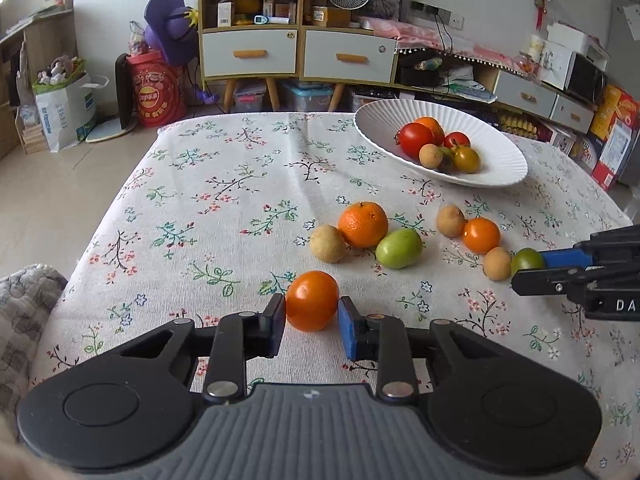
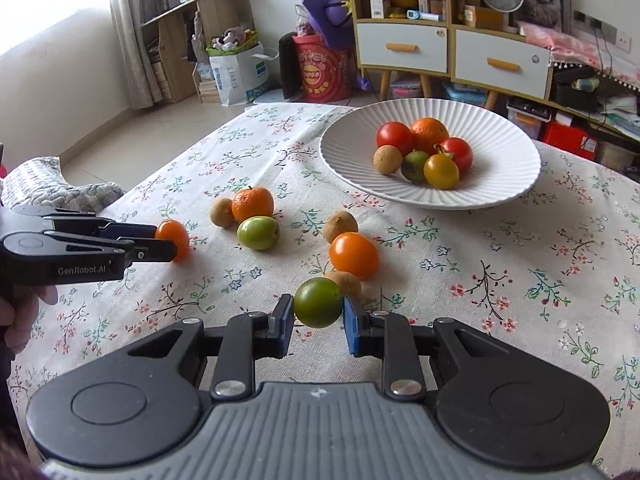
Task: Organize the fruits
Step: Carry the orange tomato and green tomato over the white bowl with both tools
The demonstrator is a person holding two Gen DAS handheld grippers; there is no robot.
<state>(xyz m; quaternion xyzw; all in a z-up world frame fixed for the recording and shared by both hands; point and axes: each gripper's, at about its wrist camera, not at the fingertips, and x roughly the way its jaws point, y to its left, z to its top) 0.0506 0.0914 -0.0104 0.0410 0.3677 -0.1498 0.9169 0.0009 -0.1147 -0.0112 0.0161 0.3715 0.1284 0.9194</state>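
My left gripper point(image 1: 312, 312) is shut on an orange tomato point(image 1: 312, 300), low over the floral tablecloth; it also shows in the right wrist view point(image 2: 173, 238). My right gripper point(image 2: 318, 312) is shut on a dark green tomato point(image 2: 319, 302), seen in the left wrist view point(image 1: 527, 260) too. Loose on the cloth lie a mandarin point(image 1: 363, 224), a light green fruit point(image 1: 399, 248), another orange tomato point(image 2: 354, 255) and three tan longans, one point(image 1: 328, 243) by the mandarin. A white ribbed plate point(image 2: 500, 176) at the far right holds several fruits.
The table's left edge drops to the floor, with a grey quilted cushion point(image 2: 60, 188) beside it. Shelves, drawers and boxes stand behind the table.
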